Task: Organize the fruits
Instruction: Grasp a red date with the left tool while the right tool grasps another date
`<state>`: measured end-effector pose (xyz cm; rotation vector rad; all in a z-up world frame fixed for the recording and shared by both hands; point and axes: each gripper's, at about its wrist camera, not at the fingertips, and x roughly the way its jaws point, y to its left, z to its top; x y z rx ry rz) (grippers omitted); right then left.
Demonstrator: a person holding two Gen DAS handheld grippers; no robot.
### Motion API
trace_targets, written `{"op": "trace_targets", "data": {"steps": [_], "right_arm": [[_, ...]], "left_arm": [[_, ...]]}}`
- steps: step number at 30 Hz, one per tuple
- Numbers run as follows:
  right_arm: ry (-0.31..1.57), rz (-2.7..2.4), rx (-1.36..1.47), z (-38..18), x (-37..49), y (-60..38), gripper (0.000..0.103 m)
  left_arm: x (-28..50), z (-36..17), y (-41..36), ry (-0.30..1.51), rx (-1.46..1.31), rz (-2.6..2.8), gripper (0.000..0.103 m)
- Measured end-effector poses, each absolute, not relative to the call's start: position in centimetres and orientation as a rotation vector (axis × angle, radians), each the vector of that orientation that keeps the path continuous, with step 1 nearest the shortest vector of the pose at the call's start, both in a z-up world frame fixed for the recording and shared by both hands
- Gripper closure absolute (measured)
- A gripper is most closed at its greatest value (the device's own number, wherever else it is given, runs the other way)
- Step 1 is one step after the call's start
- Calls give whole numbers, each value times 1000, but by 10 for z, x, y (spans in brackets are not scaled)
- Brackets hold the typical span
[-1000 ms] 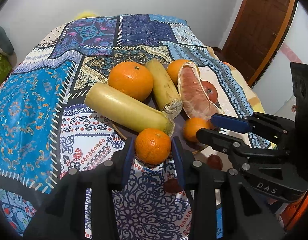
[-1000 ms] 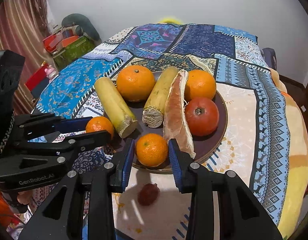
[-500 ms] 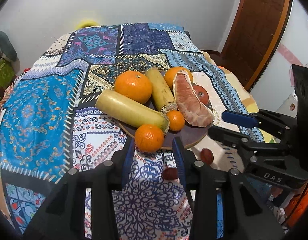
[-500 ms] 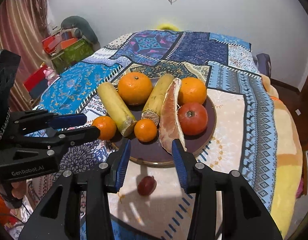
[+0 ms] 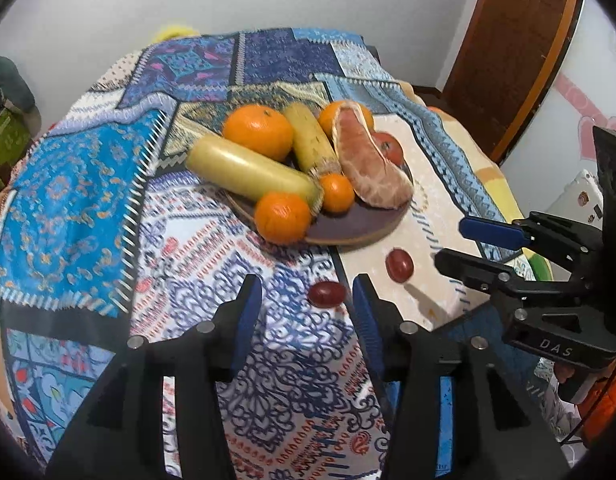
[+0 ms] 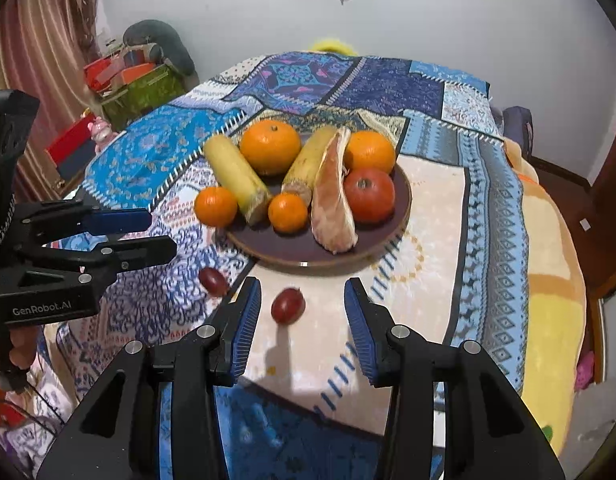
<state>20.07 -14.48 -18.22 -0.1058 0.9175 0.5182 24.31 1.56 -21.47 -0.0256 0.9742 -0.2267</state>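
A dark brown plate (image 6: 308, 258) (image 5: 359, 232) holds two big oranges, two yellow stalks, a pomelo segment (image 6: 333, 204) and a red fruit (image 6: 367, 194). A small tangerine (image 6: 288, 212) (image 5: 337, 192) lies on the plate. Another tangerine (image 5: 282, 218) (image 6: 216, 206) rests against the plate's left rim. My left gripper (image 5: 306, 286) (image 6: 162, 232) hangs back from it, jaws opening, nothing pressed between them. My right gripper (image 6: 302, 286) (image 5: 451, 242) is open above the cloth. Two dark red grapes (image 5: 327, 294) (image 6: 288, 305) lie on the cloth just beyond the fingertips.
A patterned blue cloth (image 5: 68, 200) covers the round table, which drops off at the right edge. A brown door (image 5: 507, 40) stands at the right. Boxes and a green bag (image 6: 140, 88) are stacked by the curtain on the left.
Both grippers have drawn back from the plate and their jaws have widened. The tangerine each one framed now lies at the plate, free of the fingers.
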Motion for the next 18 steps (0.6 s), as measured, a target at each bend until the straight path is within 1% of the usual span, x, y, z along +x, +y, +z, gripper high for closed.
{"op": "trace_targets", "data": {"steps": [12,15,16,17,18], "right_arm": [[1003,568,-84,-219,209,-135,63],[1012,567,-79,-224,213,-134,63],[1011,567,-78,-225,214,-133,63],[1006,569,-79,-226,214,-133,65],[1003,572,-81,-226,214,-132,69]], "left_arm": [[258,-255,-3,1056,-9,-279,56],[261,-256,-3,1042,-8,-280,61],[262,-256,-3,1040,-10,-282,65],[263,-257,-3,1040,-13,-284,70],[264,-258,-2,1040,-16,-285,72]]}}
